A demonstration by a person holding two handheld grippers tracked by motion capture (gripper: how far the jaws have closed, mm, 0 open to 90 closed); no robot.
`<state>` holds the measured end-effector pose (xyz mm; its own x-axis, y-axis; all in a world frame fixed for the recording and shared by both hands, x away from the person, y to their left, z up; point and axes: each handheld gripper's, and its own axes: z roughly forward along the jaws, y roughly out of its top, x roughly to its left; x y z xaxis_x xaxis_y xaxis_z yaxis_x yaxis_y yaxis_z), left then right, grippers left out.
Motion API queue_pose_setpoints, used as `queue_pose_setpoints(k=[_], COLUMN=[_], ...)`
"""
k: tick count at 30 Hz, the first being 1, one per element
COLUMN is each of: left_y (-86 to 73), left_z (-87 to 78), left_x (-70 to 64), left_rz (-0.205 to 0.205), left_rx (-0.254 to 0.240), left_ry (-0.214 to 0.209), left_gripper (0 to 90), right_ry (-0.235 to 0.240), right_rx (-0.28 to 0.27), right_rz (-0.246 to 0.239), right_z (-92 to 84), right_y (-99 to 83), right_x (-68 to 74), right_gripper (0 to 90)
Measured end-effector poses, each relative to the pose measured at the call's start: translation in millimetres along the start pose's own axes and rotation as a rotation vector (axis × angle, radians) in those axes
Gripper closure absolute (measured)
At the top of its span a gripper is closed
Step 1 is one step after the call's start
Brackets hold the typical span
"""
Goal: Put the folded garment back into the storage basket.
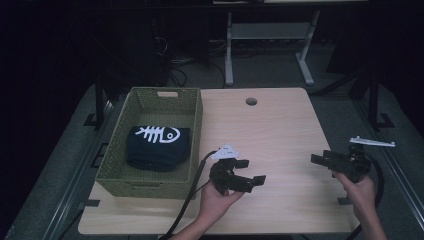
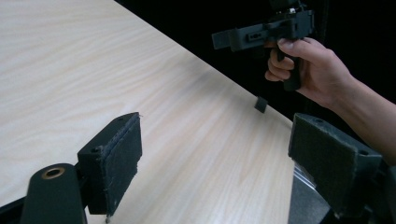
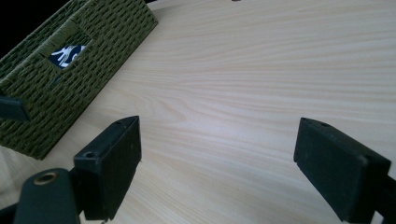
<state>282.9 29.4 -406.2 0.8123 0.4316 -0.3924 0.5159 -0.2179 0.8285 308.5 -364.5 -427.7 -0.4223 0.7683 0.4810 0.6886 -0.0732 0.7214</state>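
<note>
High view: folded black garment with white fish-skeleton print lies in woven green basket at table's left. Judged soft, light, limp, non-slippery; best pinched at thick folded edge. Left gripper and right gripper held above pale wood table, jaws spread, nothing gripped. Basket stiff, coarse weave.

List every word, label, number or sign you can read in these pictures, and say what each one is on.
No words, brand names or numbers can be read anywhere.
The only sign is a picture, not text: a white fish skeleton printed on the folded black cloth lying in the green woven basket.
A bit of that white print shows through the basket's handle hole in the right gripper view, with no letters in it.
The left gripper, right gripper and table carry no readable marking.
</note>
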Motion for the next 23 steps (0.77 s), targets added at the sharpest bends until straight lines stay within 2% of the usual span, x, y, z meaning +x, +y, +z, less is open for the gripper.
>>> queue_pose_setpoints(k=[8,10,13,16,20,22,23], left_y=[-17.6,-22.3,-26.3,-30.9,-35.4,-36.7,-37.7], left_z=[-1.7,-1.7,-2.7,-3.5,-4.9,-7.2,-8.6], left_x=[-5.2,-7.6,-9.5,-12.3,-15.0,-16.9,-18.2], left_rz=[0.034,0.035,0.006,0.013,0.030,0.049,0.061], left_rx=[0.025,0.029,0.023,0.023,0.022,0.018,0.010], left_ry=[0.001,-0.003,-0.026,-0.033,-0.030,-0.025,-0.019], left_gripper=[17.0,17.0,16.9,17.0,17.0,17.0,17.0], right_ry=[-0.014,-0.010,-0.001,-0.006,-0.014,-0.023,-0.023], right_rx=[-0.004,-0.007,-0.012,-0.018,-0.041,-0.068,-0.068], right_rz=[-0.001,0.005,0.026,0.020,0.008,0.007,0.007], right_z=[-6.4,-7.6,-9.3,-9.7,-9.7,-9.5,-9.5], right_y=[-18.5,-24.1,-33.0,-42.0,-54.5,-65.6,-65.6], right_x=[-1.0,-1.5,0.2,3.1,10.0,16.6,16.6], right_gripper=[14.7,14.7,14.8,14.7,14.7,14.6,14.6])
